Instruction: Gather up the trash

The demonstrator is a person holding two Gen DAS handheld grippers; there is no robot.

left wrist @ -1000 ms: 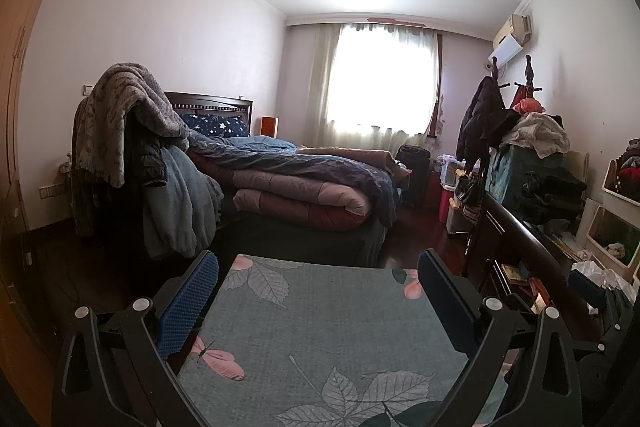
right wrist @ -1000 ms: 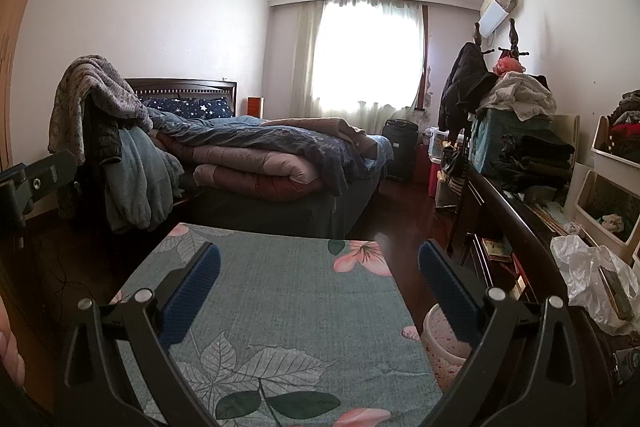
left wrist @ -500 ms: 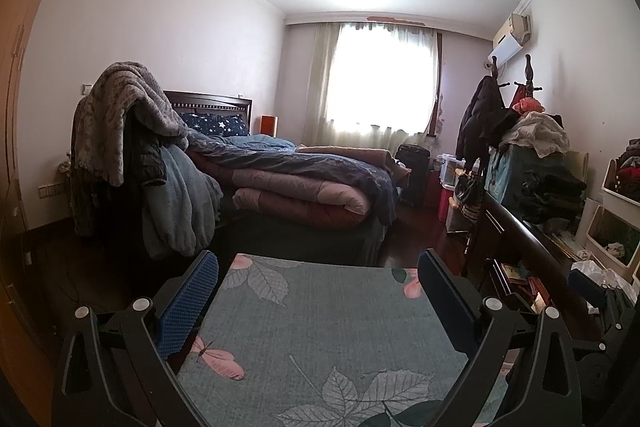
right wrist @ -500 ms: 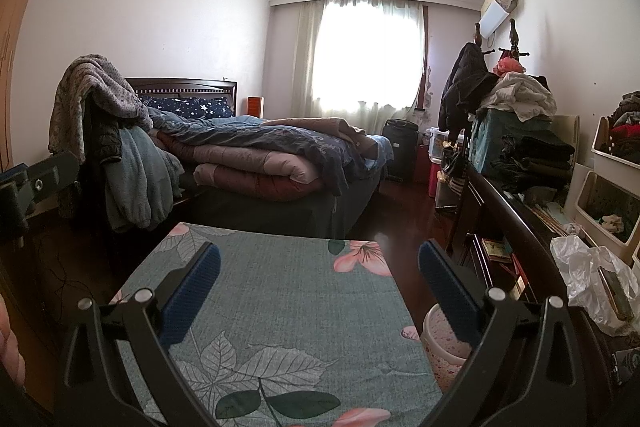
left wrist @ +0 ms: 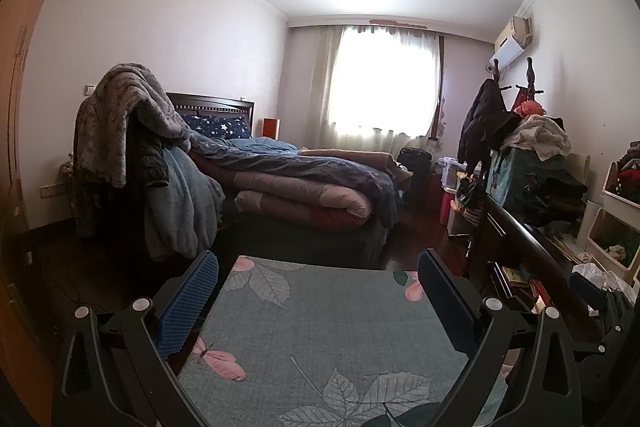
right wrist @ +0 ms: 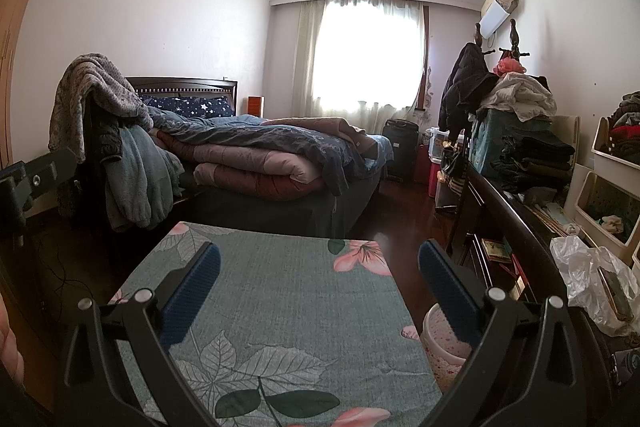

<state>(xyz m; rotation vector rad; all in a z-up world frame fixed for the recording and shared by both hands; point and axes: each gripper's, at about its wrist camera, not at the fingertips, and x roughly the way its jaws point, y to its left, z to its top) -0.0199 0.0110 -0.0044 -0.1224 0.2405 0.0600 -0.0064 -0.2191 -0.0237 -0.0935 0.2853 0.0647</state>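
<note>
Nothing collected yet.
Left gripper and right gripper spread, empty, above cloth; bin at 4 o'clock.

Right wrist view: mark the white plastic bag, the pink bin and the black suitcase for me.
white plastic bag [right wrist: 580,267], right wrist view, crumpled upper part.
pink bin [right wrist: 438,337], right wrist view, speckled side wall.
black suitcase [right wrist: 400,147], right wrist view, front face.

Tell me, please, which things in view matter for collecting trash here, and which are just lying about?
For the job:
- crumpled white plastic bag on the dark sideboard
- small pink-speckled bin beside the floral-cloth table
- left gripper and right gripper, both open and empty

Lying about:
- folded quilts on the bed
- grey blanket over hanging clothes
- black suitcase
- clothes heap
</note>
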